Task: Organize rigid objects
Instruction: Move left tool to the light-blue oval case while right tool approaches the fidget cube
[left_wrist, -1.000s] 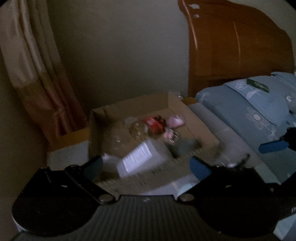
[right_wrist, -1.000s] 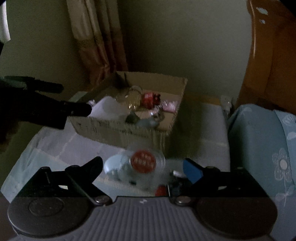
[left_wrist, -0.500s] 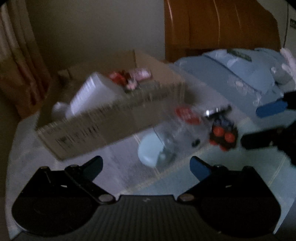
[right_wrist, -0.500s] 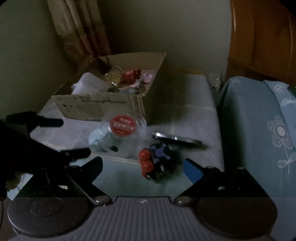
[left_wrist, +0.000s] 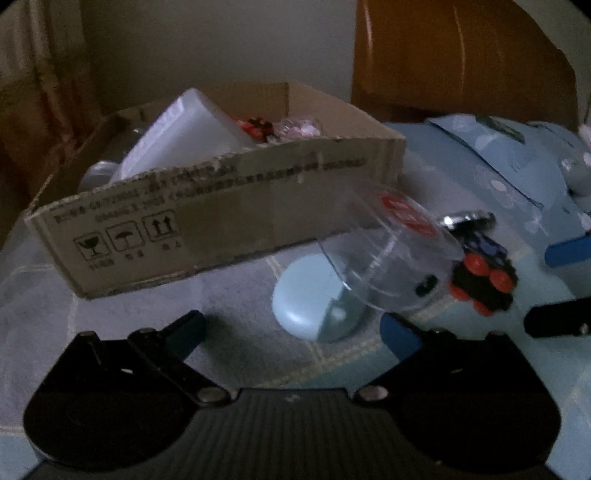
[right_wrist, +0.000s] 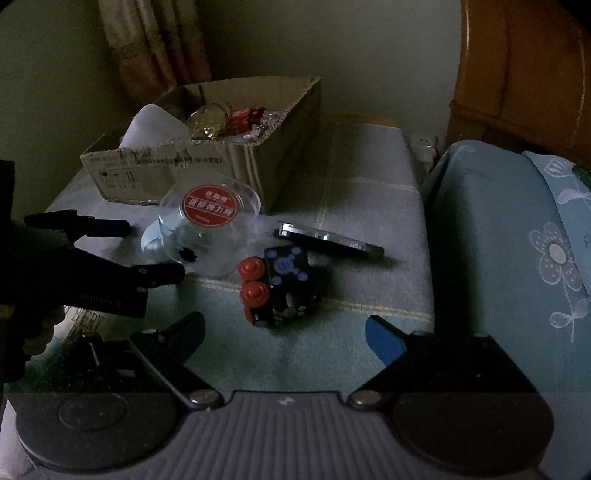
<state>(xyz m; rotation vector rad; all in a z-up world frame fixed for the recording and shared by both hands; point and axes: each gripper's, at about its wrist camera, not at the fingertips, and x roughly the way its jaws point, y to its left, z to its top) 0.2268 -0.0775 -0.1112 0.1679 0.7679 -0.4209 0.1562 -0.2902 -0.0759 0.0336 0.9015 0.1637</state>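
Black-and-blue L gripper (left_wrist: 291, 326): jaws wide and opening, nothing between pads; tilted down over table, tips just short of clear tub.
R gripper (right_wrist: 284, 332): jaws wide, empty; tilted down, black cube toy ahead between its tips, not touched. L gripper (right_wrist: 155, 251) seen at left of this view, its tips beside the tub.
Clear tub (left_wrist: 391, 254): plastic, lying on its side, touching pale blue oval case (left_wrist: 303, 304); round red label (right_wrist: 208, 205) w/ white Chinese text, not legible; small dark item inside.
Black cube toy (right_wrist: 288, 280): red round knobs on one side, blue dot pattern on top; just right of tub.
Metal flat piece (right_wrist: 328, 240): shiny, behind the toy.
Cardboard box (left_wrist: 229, 229): open top, torn front edge; printed text line blurred, fragile / keep-dry / this-way-up symbols. Contents: white plastic container (left_wrist: 184, 140), glass jar (right_wrist: 208, 120), red packet (right_wrist: 245, 114), pink wrapped bits.
Table cloth (right_wrist: 351, 184): grey-blue, checked.
Bedding (right_wrist: 517, 240): blue, flower print, at right.
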